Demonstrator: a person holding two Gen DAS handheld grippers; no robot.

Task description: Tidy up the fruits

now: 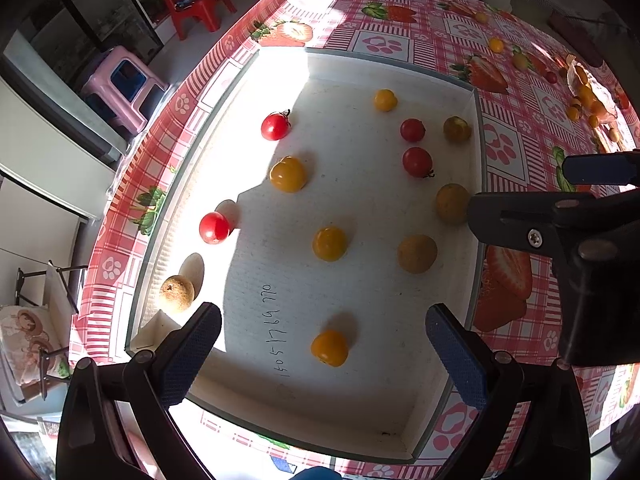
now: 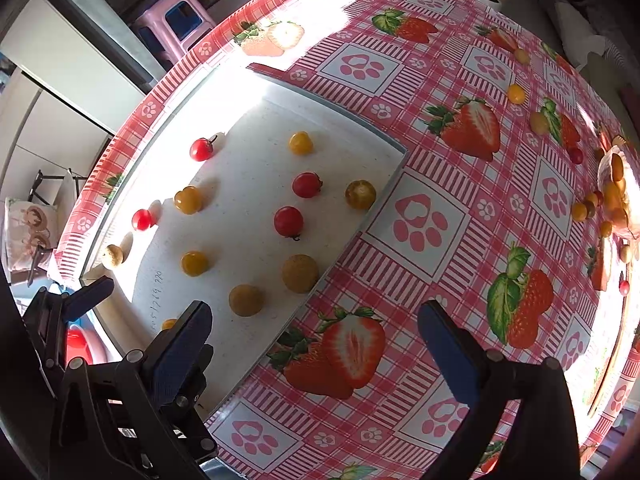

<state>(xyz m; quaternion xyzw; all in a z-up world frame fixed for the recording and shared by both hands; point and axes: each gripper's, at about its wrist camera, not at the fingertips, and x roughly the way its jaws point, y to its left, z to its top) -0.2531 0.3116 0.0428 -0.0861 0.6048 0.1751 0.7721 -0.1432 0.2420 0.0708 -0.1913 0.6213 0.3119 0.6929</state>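
Note:
A white tray (image 1: pixel 476 152) on the strawberry tablecloth holds several small fruits: red tomatoes such as one at the back left (image 1: pixel 275 126), yellow ones such as the nearest (image 1: pixel 329 347), and brownish round ones (image 1: pixel 417 253). My left gripper (image 1: pixel 323 354) is open and empty, just above the tray's near end, its fingers either side of the nearest yellow fruit. My right gripper (image 2: pixel 316 354) is open and empty over the tablecloth, just right of the tray (image 2: pixel 384 184); it also shows in the left wrist view (image 1: pixel 516 204). The left gripper shows at the lower left of the right wrist view (image 2: pixel 84 300).
More small fruits lie loose on the cloth at the far right (image 2: pixel 516 94), around a tipped clear container (image 2: pixel 614 200) with several spilling out. A pink stool (image 1: pixel 124 84) and a red chair (image 1: pixel 192 4) stand beyond the table edge.

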